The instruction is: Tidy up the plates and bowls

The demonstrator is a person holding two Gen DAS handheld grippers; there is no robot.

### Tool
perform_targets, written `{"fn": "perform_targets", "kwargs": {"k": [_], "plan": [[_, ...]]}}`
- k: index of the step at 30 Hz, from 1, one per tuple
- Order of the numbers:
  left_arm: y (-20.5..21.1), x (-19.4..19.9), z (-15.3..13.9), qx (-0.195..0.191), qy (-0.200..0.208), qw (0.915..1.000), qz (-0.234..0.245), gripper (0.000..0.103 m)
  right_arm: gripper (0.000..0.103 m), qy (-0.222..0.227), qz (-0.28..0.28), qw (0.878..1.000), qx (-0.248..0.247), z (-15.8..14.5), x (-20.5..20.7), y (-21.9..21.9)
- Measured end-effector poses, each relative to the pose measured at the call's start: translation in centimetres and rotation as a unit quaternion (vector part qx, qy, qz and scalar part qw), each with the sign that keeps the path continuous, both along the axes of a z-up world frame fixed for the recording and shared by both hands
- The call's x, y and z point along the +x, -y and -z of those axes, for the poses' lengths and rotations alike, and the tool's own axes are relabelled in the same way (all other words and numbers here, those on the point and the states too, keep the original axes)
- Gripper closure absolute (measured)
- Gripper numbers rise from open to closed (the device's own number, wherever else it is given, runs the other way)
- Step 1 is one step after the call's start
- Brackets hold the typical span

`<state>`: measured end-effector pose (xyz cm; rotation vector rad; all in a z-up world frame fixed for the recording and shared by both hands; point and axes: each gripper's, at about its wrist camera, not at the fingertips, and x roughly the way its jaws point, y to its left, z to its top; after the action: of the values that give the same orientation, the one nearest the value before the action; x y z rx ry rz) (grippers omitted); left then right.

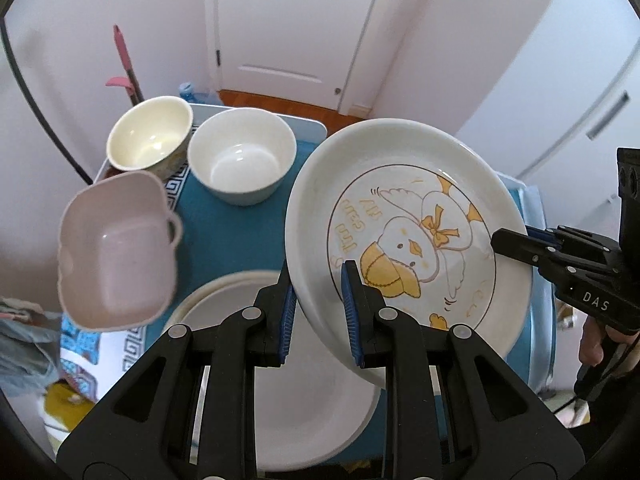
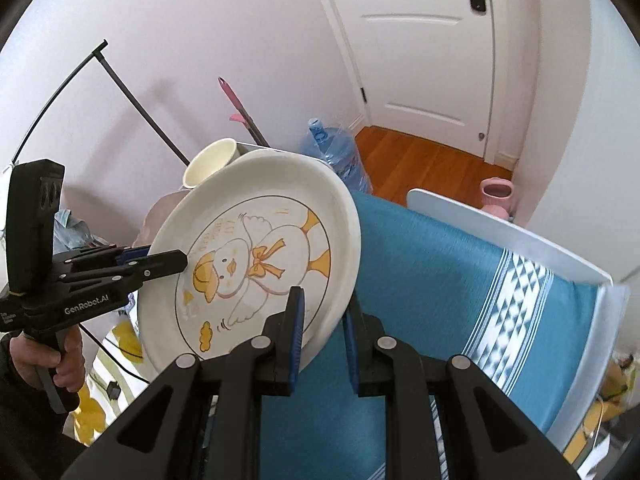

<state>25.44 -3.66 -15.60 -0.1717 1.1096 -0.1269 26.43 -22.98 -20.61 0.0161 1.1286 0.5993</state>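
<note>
Both grippers grip 1 white duck plate (image 1: 408,224), which hangs tilted in the air above the blue tablecloth (image 1: 236,236). The left gripper (image 1: 320,312) has its 2 fingers pinched on the plate's near rim, 1 blue pad on the printed face and the other behind the rim. The right gripper (image 1: 516,250) reaches in from the right in the left wrist view and clamps the plate's right edge; in its own view the right gripper (image 2: 324,336) straddles the rim with 1 finger on the face and 1 behind. There the left gripper (image 2: 168,260) comes in from the left onto the plate's (image 2: 256,264) opposite rim. Under the lifted plate, at the near edge of the table, a plain white plate (image 1: 304,392) lies flat on the cloth. At the far side a cream bowl (image 1: 150,134) and a white bowl (image 1: 240,156) stand just beside each other, upright. A pink square bowl (image 1: 116,248) shows at the left, tilted toward the camera; what supports it is not clear. Beyond the table stand a blue water bottle (image 2: 336,152) and a white door (image 2: 424,48).
</note>
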Motion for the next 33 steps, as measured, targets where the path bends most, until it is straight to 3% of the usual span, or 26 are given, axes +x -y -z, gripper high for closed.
{"fn": "perform_targets", "kwargs": {"k": [7,14,33], "plan": [[-4.0,-3.6,0.1,-0.003,-0.003,0.9986,0.053,0.083,0.086,-0.014,0.054,0.998,-0.002,0.4,-5.0,-3.5],[-6.4,-6.8,2.6,0.003,-0.015,0.9957,0.092,0.083,0.086,-0.017,0.089,0.996,-0.004,1.8,-9.1,-5.5],[-7.0,-6.5,10.0,0.013,-0.055,0.9895,0.133,0.083,0.086,-0.013,0.130,0.990,-0.059,5.4,-12.6,-8.0]]}}
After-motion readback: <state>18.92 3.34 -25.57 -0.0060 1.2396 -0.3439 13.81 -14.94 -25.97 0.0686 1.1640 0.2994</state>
